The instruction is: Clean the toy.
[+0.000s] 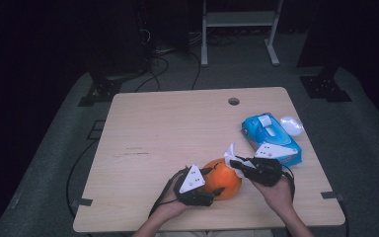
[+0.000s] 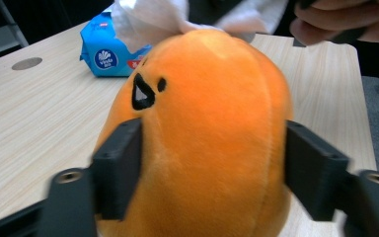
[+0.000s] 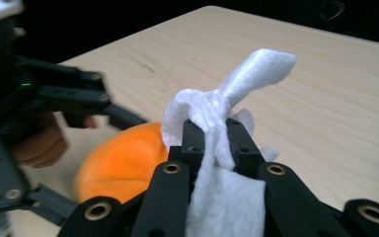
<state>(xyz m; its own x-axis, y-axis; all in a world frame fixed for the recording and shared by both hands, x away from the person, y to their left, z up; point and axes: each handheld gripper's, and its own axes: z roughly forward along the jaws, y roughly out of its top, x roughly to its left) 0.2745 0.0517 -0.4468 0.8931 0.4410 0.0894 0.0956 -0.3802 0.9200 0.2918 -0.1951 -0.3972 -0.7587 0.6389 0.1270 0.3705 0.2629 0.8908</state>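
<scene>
1. The left gripper (image 1: 212, 190) clamps the orange plush toy (image 1: 223, 178) between both jaws, near the tabletop's (image 1: 168, 128) front edge, right of its middle.
2. The right gripper (image 1: 237, 163) pinches a white wipe (image 3: 217, 123) in closed jaws, touching the toy's top.
3. A blue wipes pack (image 1: 271, 138) lies near the right edge.

On the counter (image 1: 153, 123) there is one orange plush toy (image 1: 221, 178), one white tissue (image 1: 231, 152), one blue pack of wipes (image 1: 271, 137) and one small white lid (image 1: 291, 124), and also two grippers, left gripper (image 1: 212, 186) and right gripper (image 1: 235, 164).
</scene>
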